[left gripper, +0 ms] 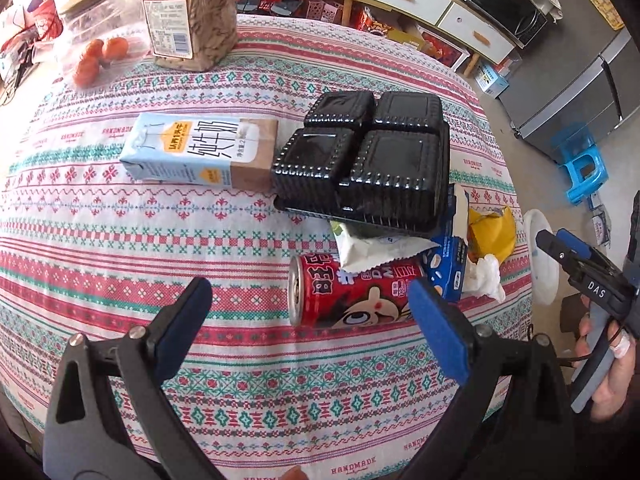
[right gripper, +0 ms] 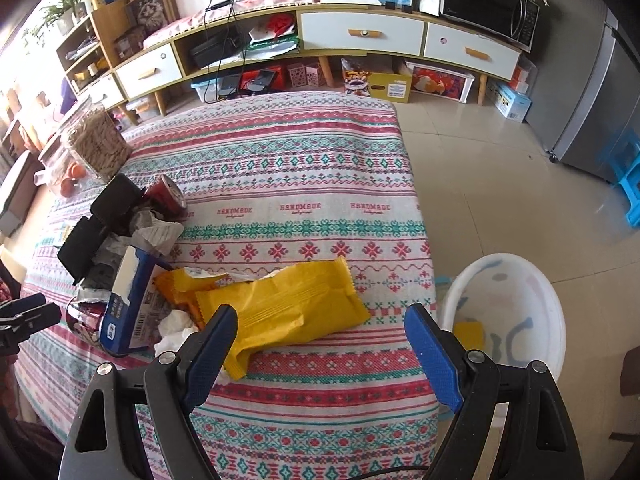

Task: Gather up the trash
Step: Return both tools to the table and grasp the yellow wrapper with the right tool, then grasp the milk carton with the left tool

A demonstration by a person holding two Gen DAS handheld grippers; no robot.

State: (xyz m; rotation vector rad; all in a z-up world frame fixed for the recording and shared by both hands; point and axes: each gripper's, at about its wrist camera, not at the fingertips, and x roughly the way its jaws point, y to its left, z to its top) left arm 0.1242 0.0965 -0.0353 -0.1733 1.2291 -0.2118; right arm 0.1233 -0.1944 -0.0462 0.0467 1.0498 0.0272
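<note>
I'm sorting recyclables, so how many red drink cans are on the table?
2. One red can lies on the pile's near side, beside the blue box; a second can is on its far side by the black tray. Others may be hidden.

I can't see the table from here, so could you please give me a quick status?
Left gripper open, empty, near red can. Right gripper open over yellow wrapper. White bin beside table; nothing blocking.

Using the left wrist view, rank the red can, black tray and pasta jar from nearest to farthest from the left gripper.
1. Red can, lying just ahead of the left gripper.
2. Black tray, mid-table.
3. Pasta jar, far left edge.
</note>
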